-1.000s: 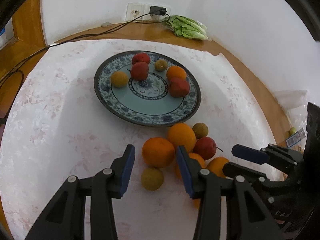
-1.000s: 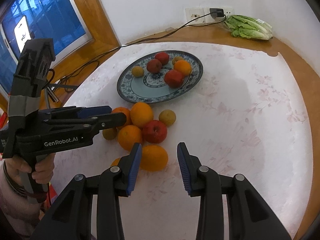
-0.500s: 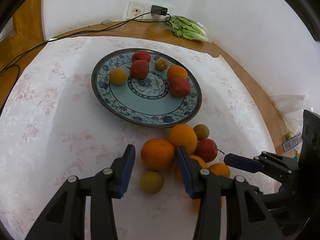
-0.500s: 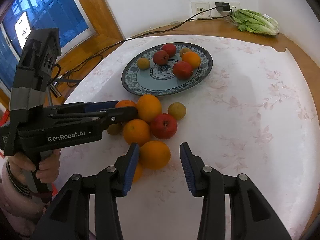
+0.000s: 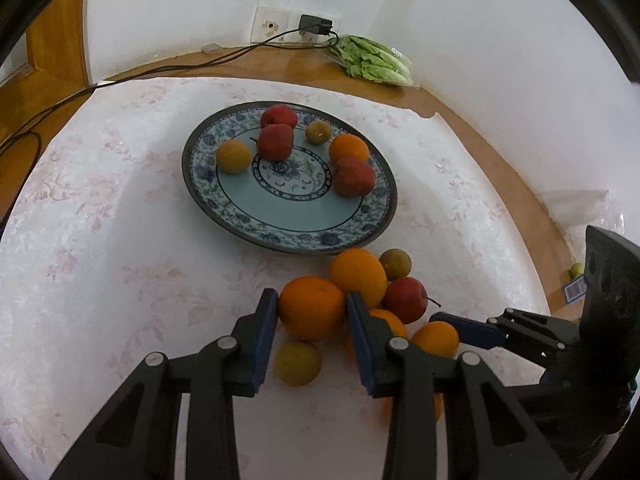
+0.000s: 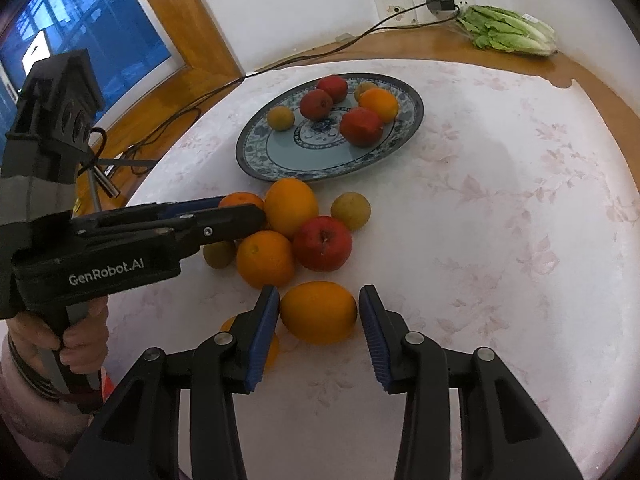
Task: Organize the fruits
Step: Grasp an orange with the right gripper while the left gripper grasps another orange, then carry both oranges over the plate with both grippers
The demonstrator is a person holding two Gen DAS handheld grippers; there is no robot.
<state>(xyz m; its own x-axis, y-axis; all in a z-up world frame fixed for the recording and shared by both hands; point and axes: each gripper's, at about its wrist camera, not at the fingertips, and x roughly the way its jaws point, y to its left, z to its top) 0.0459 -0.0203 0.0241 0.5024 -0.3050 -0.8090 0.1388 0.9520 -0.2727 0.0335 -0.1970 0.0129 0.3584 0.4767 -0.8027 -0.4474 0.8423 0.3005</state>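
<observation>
A blue patterned plate [image 5: 240, 220] [image 6: 256, 160] holds several fruits: red apples, an orange and small yellow-green fruits. A pile of oranges, a red apple [image 6: 323, 243] and small fruits lies on the cloth in front of it. My left gripper [image 5: 311, 314] has its blue pads against both sides of an orange [image 5: 312, 307] that rests on the table. My right gripper [image 6: 319, 312] is open around another orange [image 6: 318, 312], with a gap at the right pad.
A white flowered cloth [image 6: 500, 240] covers the round wooden table. Lettuce [image 5: 374, 60] lies at the back by a wall socket [image 5: 296, 26] with a plugged-in cable. A window [image 6: 80, 40] is on the left. A plastic bag [image 5: 576, 208] sits at the right edge.
Both grippers have moved forward into the pile. The left jaws have closed in on an orange. The right jaws now straddle the nearest orange.
</observation>
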